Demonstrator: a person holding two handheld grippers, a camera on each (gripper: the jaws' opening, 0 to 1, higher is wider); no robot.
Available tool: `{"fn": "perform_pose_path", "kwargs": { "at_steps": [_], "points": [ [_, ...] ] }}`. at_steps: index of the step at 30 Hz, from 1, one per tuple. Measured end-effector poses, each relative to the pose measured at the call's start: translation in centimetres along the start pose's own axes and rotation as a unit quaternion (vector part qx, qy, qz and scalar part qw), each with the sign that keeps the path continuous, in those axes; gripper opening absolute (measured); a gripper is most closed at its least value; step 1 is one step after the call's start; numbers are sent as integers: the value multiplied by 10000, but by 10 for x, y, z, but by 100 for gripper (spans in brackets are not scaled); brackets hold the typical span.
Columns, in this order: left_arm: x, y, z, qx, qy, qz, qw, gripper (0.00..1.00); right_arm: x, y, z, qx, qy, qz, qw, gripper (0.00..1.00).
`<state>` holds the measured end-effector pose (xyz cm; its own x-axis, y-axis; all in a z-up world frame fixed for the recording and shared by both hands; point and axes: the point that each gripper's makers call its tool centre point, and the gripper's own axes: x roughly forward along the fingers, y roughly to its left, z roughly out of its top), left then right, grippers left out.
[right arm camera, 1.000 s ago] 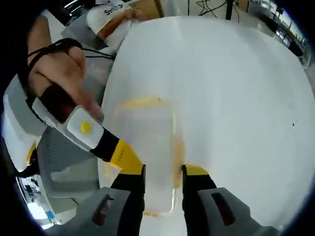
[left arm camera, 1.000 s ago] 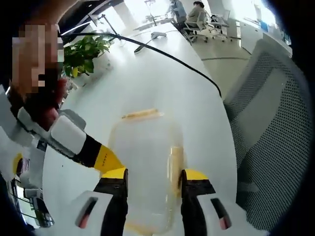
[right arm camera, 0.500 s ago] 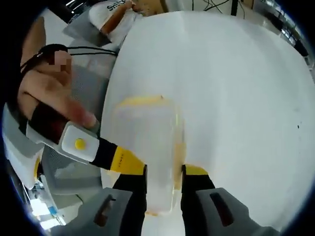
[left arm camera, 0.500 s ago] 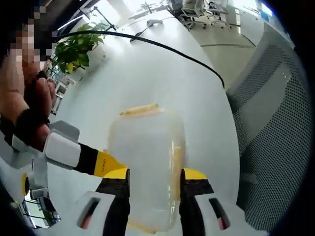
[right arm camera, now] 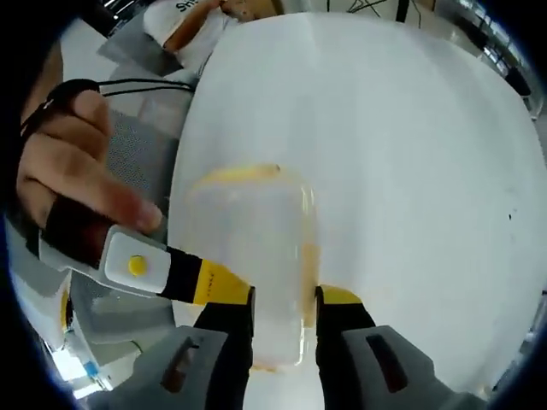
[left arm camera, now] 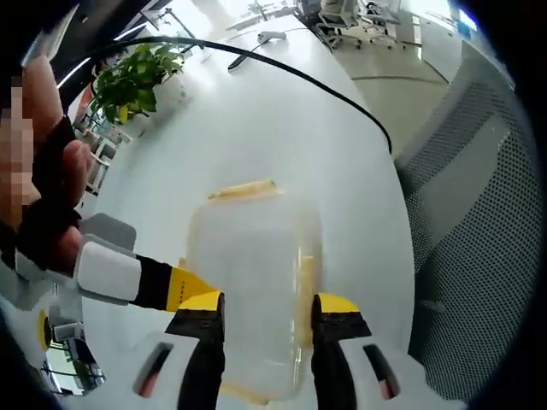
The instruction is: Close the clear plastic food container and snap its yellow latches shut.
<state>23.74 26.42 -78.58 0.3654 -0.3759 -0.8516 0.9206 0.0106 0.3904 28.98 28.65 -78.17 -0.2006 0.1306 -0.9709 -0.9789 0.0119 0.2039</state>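
Observation:
The clear plastic container (left arm camera: 255, 290) lies on the white table (left arm camera: 256, 128), with one yellow latch (left arm camera: 244, 190) on its far end and another (left arm camera: 305, 282) along its right side. My left gripper (left arm camera: 267, 303) has its jaws closed around the container's near end. The right gripper (left arm camera: 162, 282), held by a hand, comes in from the left, its yellow tip against the container's side. In the right gripper view the container (right arm camera: 248, 248) sits between the jaws of my right gripper (right arm camera: 284, 295), shut on its near end beside a side latch (right arm camera: 308, 256). The left gripper (right arm camera: 184, 273) enters from the left.
A potted plant (left arm camera: 137, 81) and a black cable (left arm camera: 299, 81) lie farther back on the table. A grey mesh chair (left arm camera: 470, 239) stands just off its right edge. In the right gripper view, bare table (right arm camera: 410, 154) spreads to the right and a mesh chair (right arm camera: 128, 154) stands at the left.
The container stays between both pairs of jaws. Both views have shifted slightly, and the hand on the other gripper has moved a little in each.

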Motion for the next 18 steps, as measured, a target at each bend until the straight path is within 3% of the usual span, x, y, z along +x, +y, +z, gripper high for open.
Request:
{"fn": "perform_pose_path", "kwargs": {
  "at_steps": [4, 8, 10, 15, 18],
  "points": [
    [0, -1, 0, 49, 65, 16, 10000, 35, -1, -1, 0, 22, -122, -9, 9999, 25],
    [-4, 1, 0, 71, 20, -191, 9998, 35, -3, 0, 1, -5, -195, -262, 9995, 24],
    [-4, -6, 0, 31, 26, -499, 9987, 41, -4, -2, 2, -37, -219, -482, 9986, 23],
    [-6, -10, 1, 186, 199, -731, 9970, 50, -7, -3, -1, 82, -450, -753, 9961, 21],
    [-7, -23, 3, -56, 105, -930, 9956, 64, -11, -9, -1, 340, -887, -1108, 9893, 21]
  ]
}}
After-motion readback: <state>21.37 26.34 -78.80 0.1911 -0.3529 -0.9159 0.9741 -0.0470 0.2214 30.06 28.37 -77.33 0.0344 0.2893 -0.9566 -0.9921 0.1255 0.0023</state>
